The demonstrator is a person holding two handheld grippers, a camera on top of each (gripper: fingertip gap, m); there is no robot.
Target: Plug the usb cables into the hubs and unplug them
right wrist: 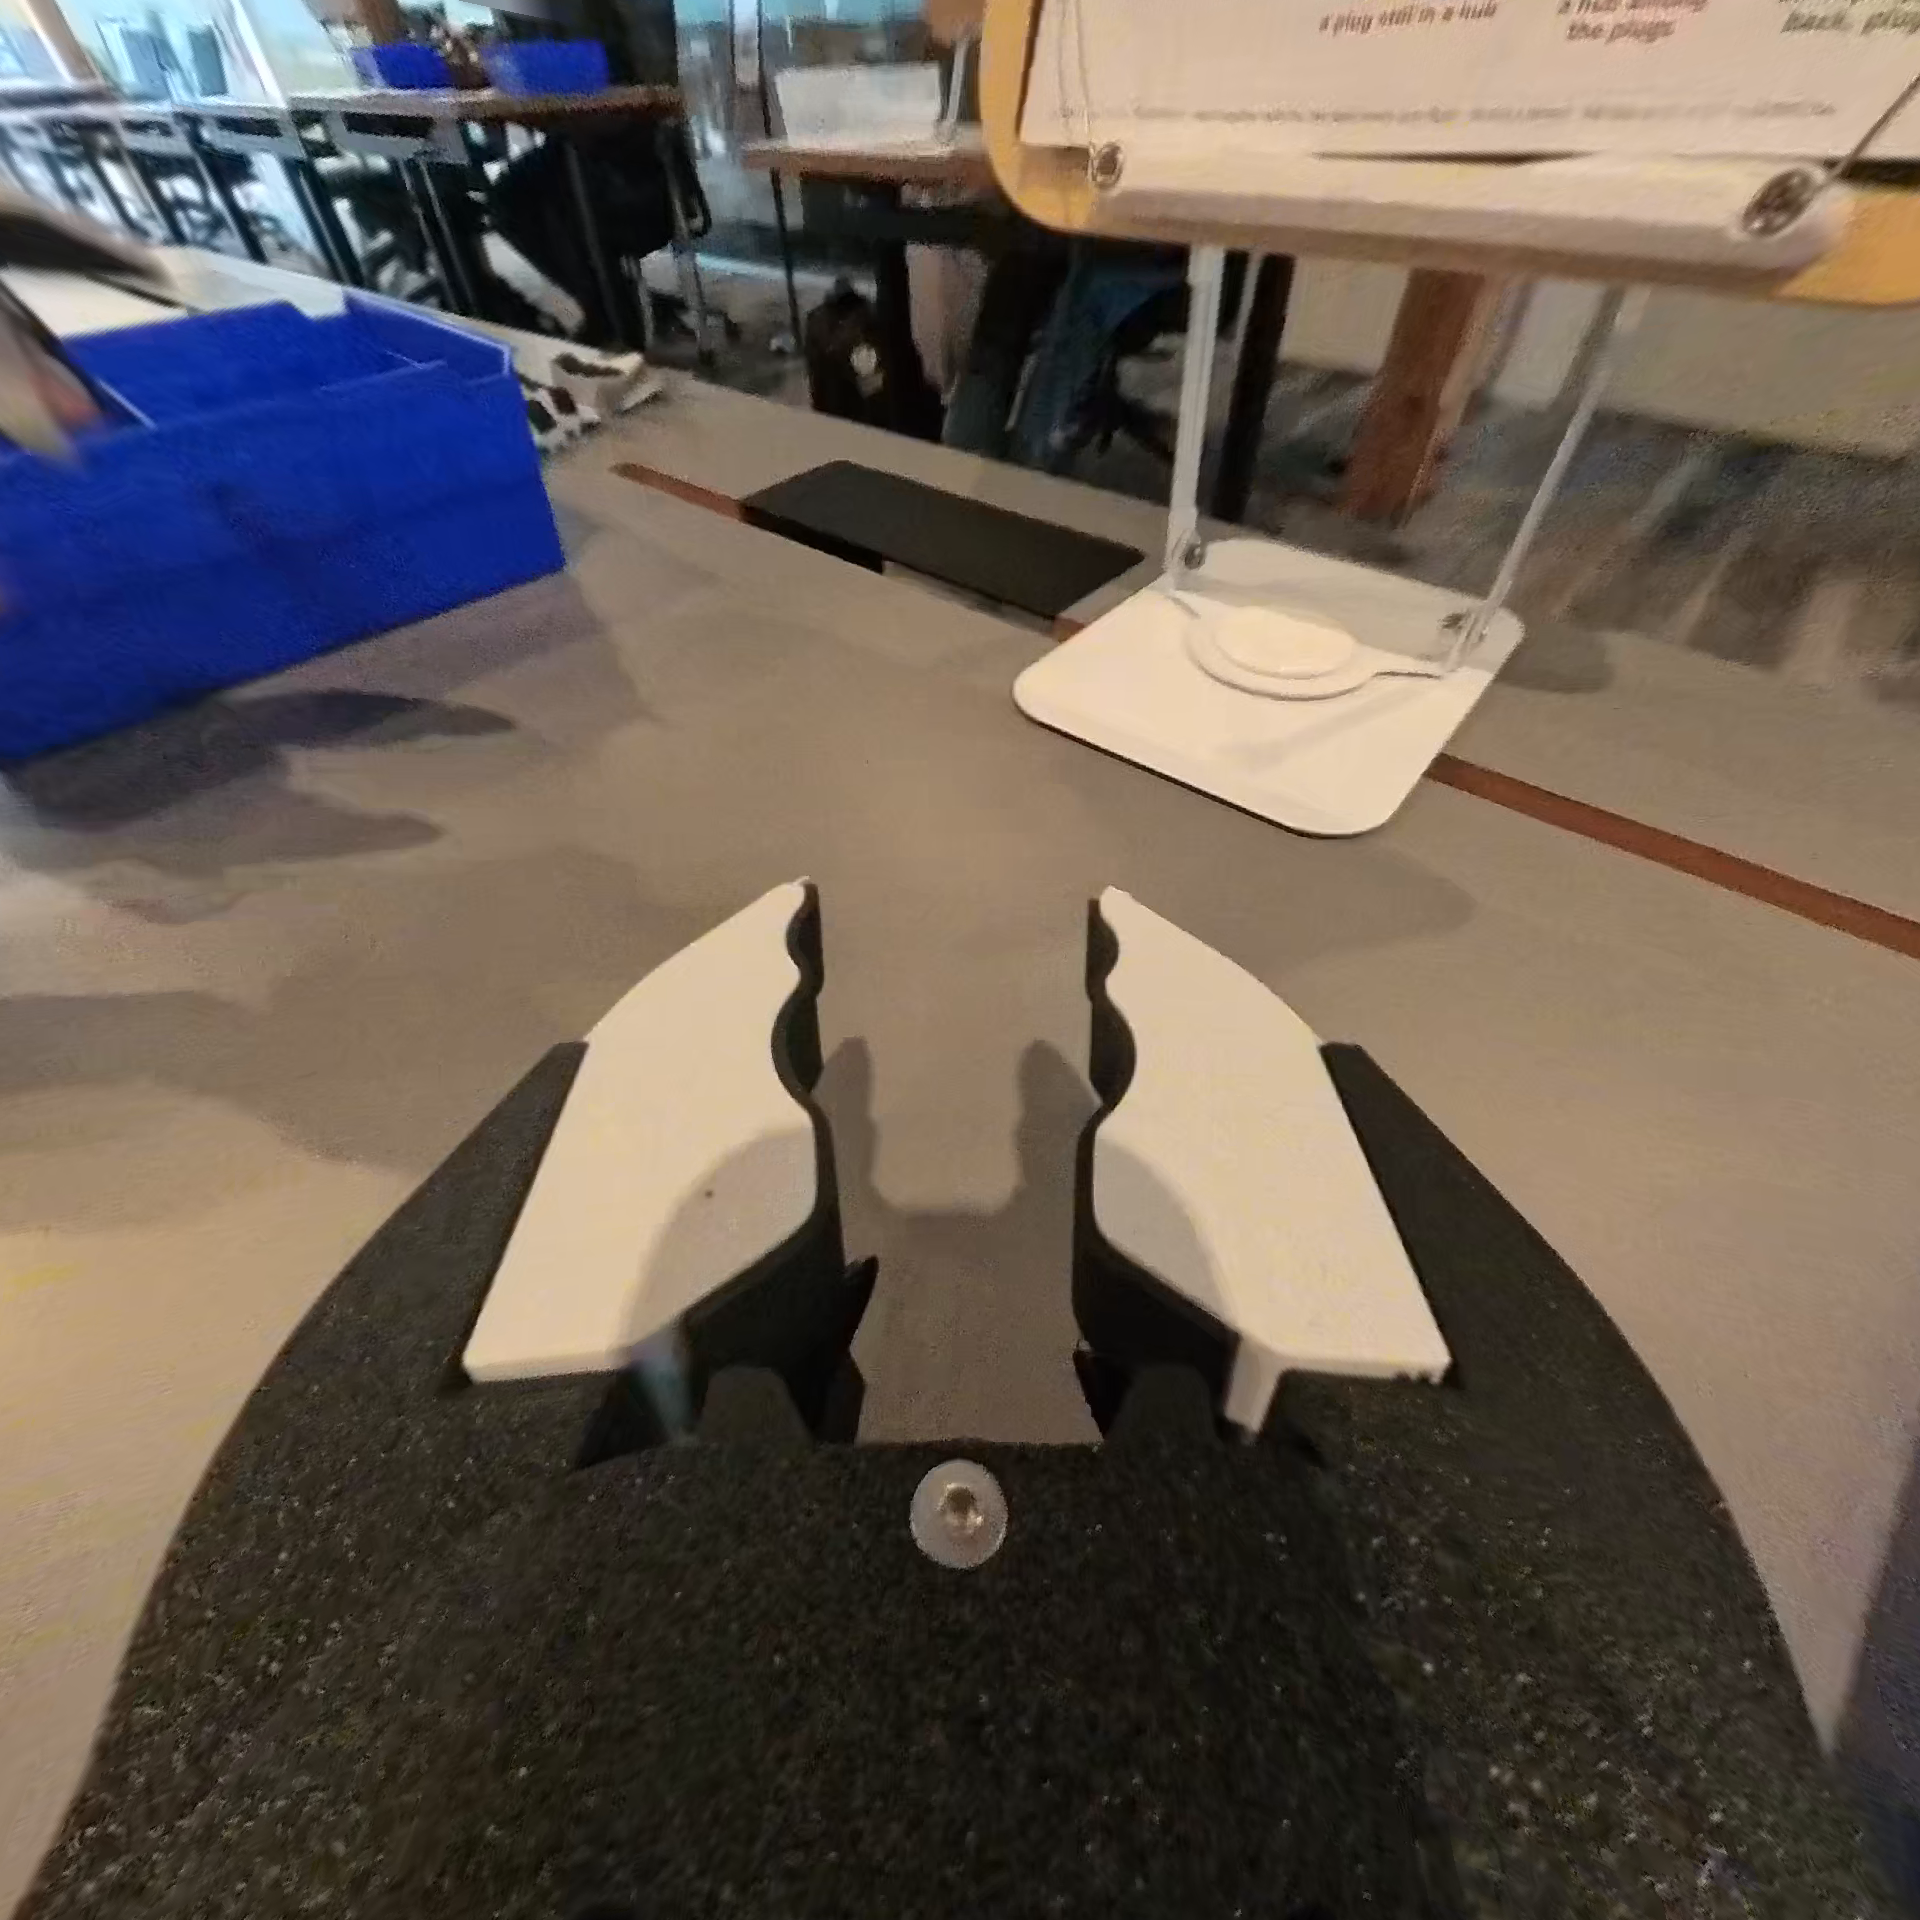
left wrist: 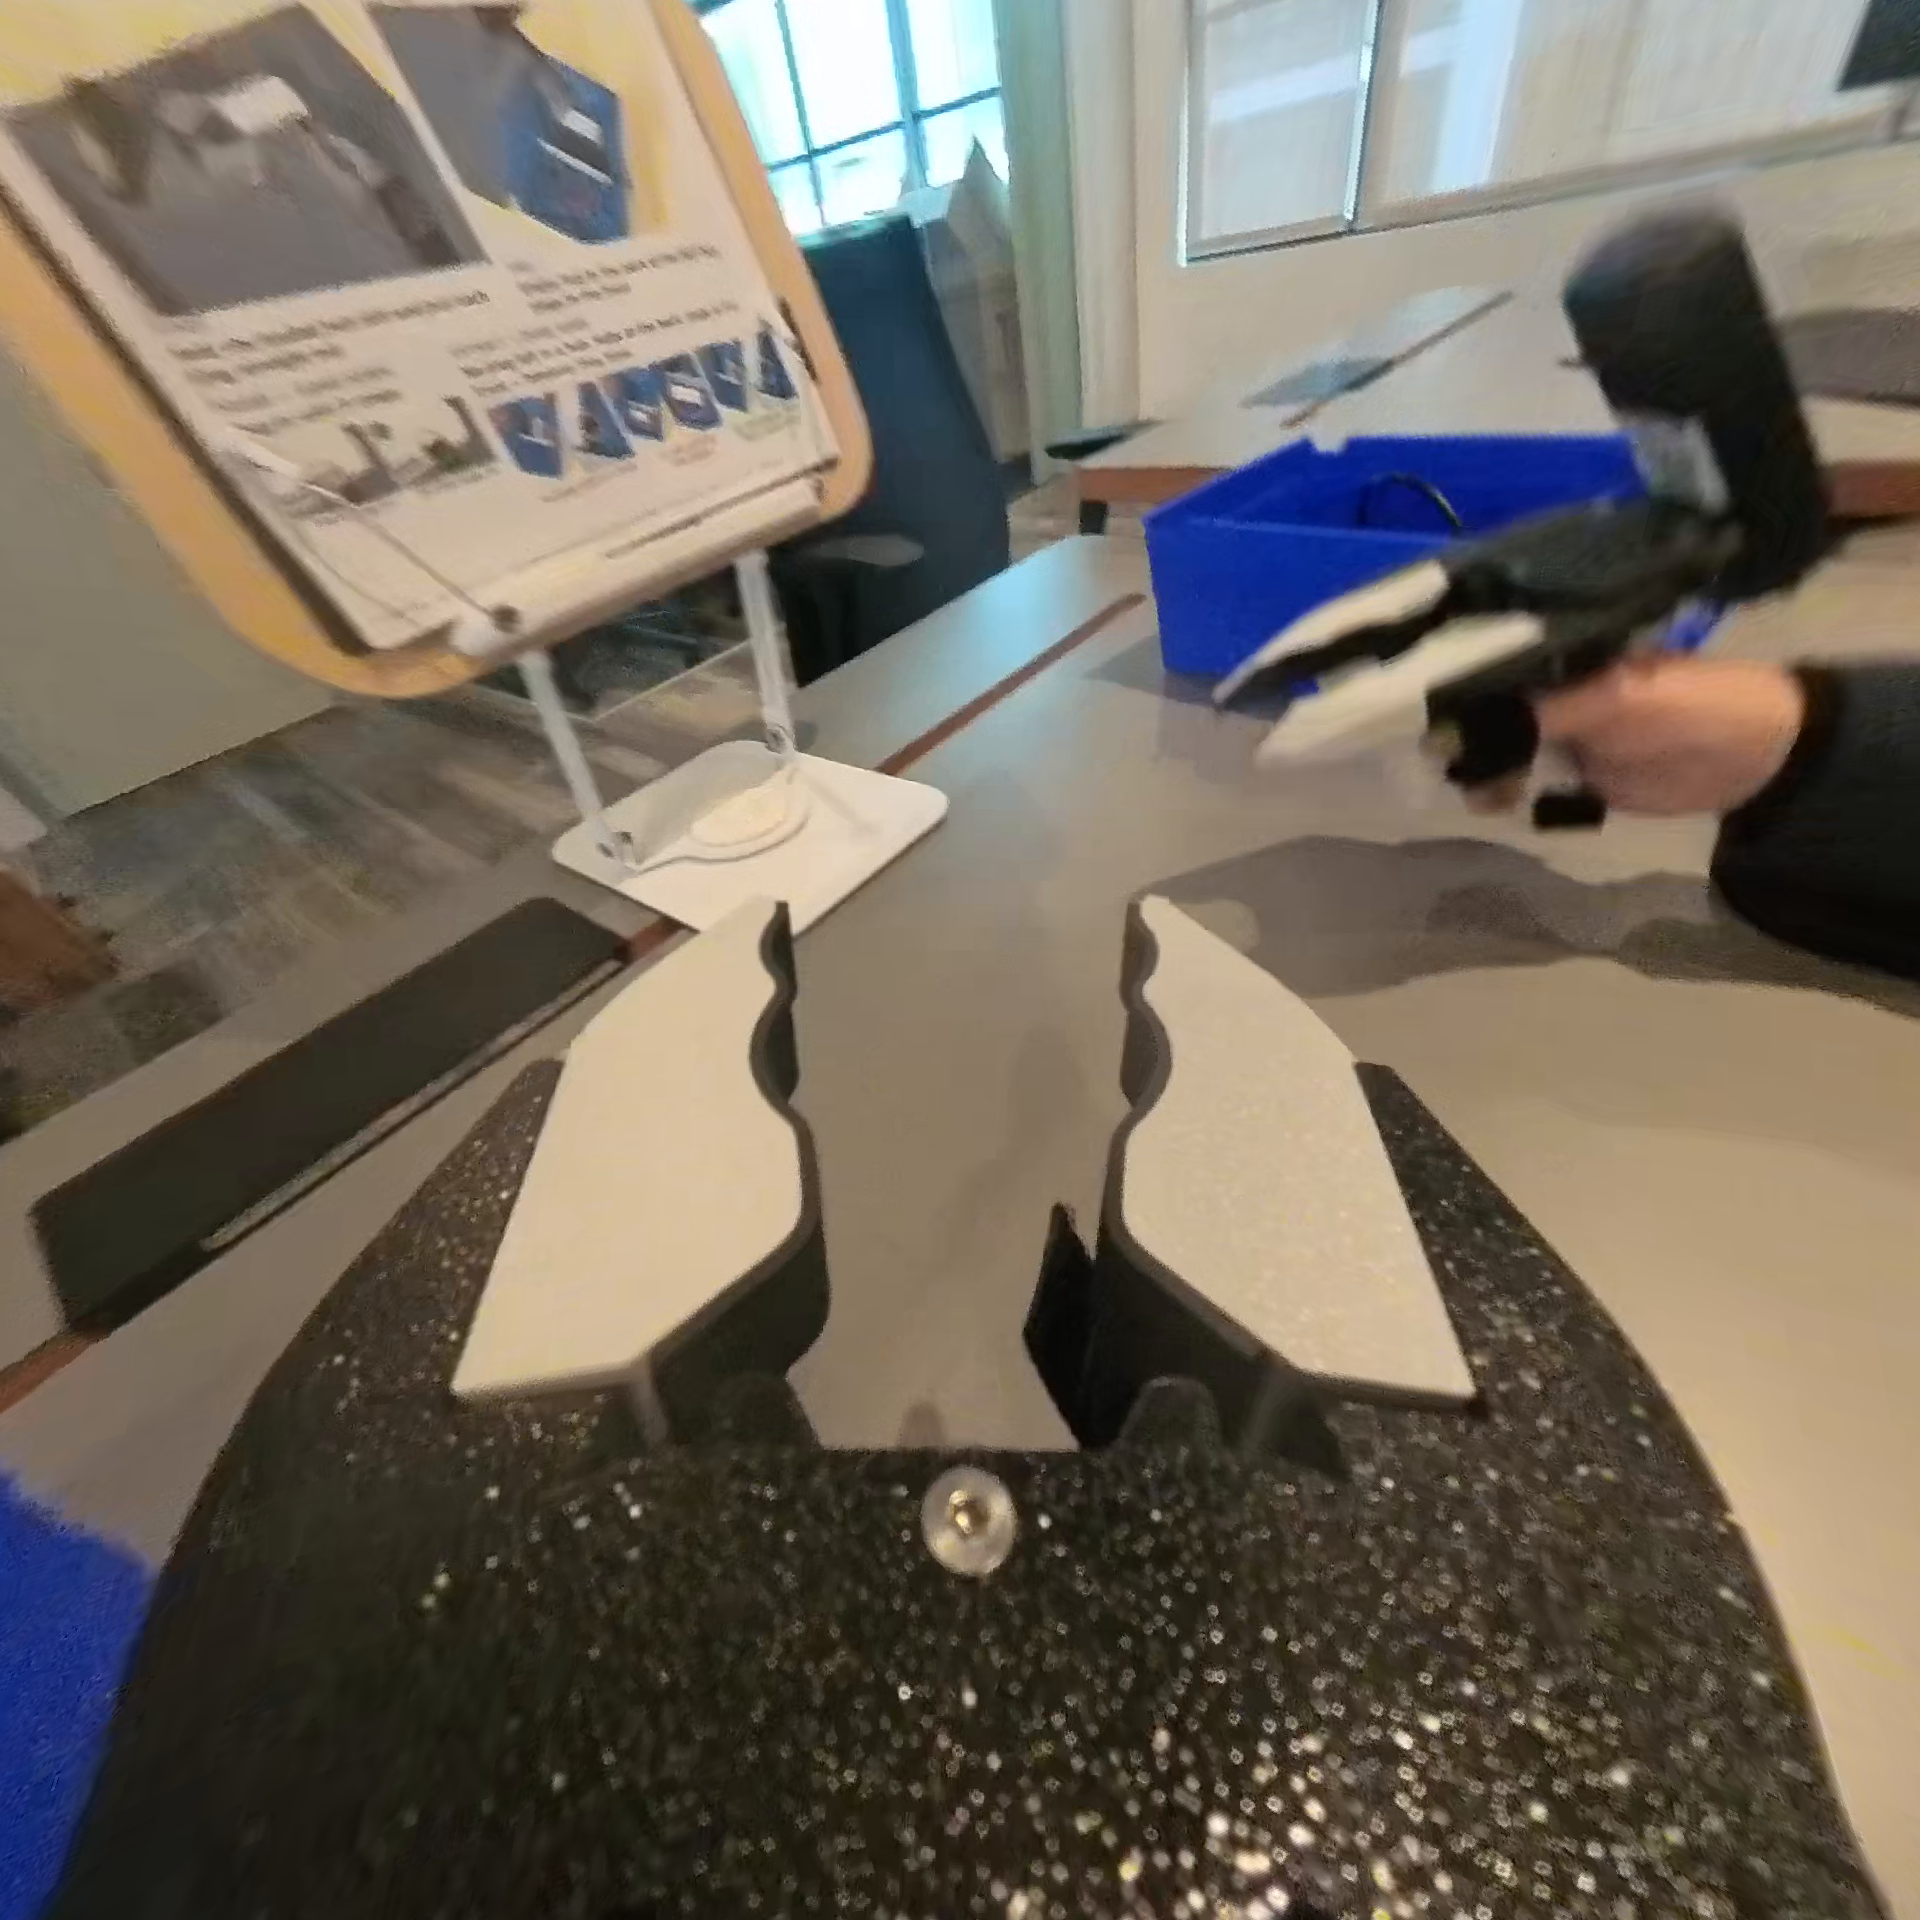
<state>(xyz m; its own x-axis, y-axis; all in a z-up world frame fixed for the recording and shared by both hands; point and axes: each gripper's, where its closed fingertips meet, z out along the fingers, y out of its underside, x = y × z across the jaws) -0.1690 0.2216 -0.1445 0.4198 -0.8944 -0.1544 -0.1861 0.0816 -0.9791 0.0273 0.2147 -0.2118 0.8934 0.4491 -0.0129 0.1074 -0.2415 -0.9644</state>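
Hovering with jaws wide and holding nothing, left gripper (left wrist: 958,914) and right gripper (right wrist: 951,899) face bare grey bench (right wrist: 727,748) between blue plastic bin (right wrist: 260,520) and white stand base (right wrist: 1268,686).

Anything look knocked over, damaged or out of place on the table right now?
Nothing stands out. The document stand sits upright, the blue bin rests flat, and both grippers, left and right, are open and empty.
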